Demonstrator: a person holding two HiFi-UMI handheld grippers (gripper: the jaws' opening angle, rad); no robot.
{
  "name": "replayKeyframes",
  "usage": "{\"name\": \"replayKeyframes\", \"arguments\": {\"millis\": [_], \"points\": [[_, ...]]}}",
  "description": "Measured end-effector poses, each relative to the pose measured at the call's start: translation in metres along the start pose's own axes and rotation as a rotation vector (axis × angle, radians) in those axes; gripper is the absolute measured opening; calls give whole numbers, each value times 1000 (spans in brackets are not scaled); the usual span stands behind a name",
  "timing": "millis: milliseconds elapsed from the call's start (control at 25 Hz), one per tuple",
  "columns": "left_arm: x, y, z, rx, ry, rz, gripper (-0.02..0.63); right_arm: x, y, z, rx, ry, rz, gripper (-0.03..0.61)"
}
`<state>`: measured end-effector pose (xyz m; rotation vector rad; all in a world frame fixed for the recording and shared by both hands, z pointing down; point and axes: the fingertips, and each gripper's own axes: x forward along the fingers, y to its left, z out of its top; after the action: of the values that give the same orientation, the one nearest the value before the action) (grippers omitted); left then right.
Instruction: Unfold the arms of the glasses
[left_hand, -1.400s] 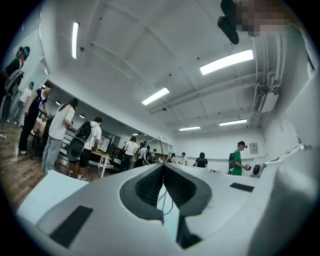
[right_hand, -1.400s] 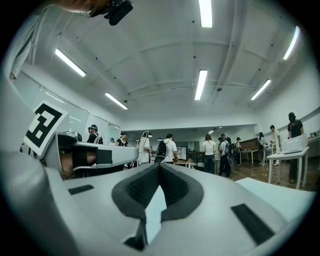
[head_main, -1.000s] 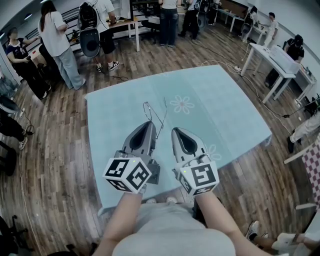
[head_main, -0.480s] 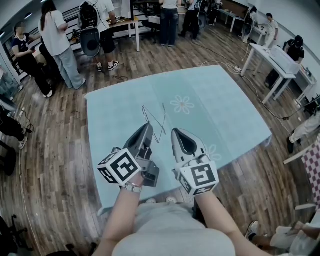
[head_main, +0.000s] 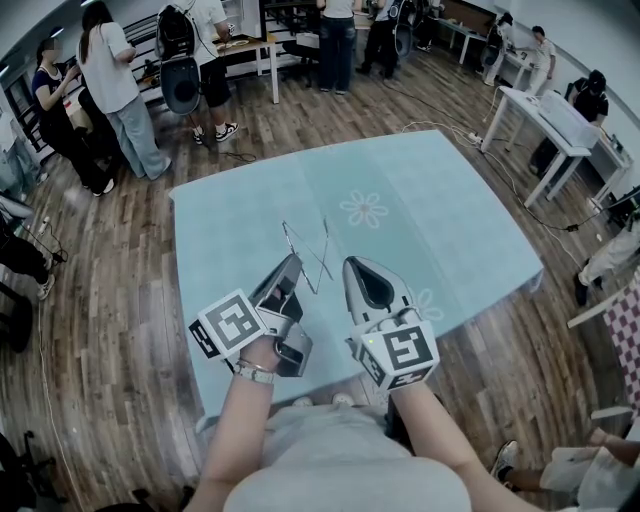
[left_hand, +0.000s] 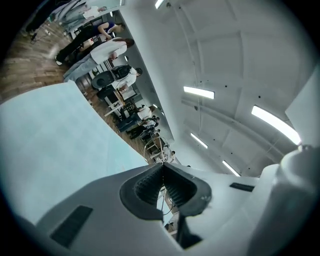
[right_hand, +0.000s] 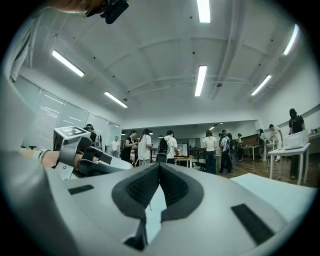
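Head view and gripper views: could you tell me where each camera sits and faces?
Head view: head-mounted, steeply down at table; forearms, left gripper, right gripper show.
Left gripper view: rides it, tilted, past its jaws at glasses.
Right gripper view: rides it, level, roomward; left gripper shows.
Both gripper views share the table.

A pale blue tablecloth (head_main: 450, 240) with a flower print (head_main: 364, 209) fills the centre over the wooden floor (head_main: 110, 300). People (head_main: 112, 75) stand upper left; a white table (head_main: 548, 118) sits upper right.
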<state>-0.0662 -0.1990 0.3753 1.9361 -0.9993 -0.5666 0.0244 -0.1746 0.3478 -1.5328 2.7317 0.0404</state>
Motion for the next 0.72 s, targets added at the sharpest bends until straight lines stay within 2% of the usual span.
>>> {"name": "replayKeyframes", "arguments": {"millis": [400,720], "points": [[-3,5,-4,-145,42,-17,11,2,-6,-1,11,35,13,8],[-3,-3,-8,-162,68,-45,11,10,-3,-16,5,96,55,8]]}}
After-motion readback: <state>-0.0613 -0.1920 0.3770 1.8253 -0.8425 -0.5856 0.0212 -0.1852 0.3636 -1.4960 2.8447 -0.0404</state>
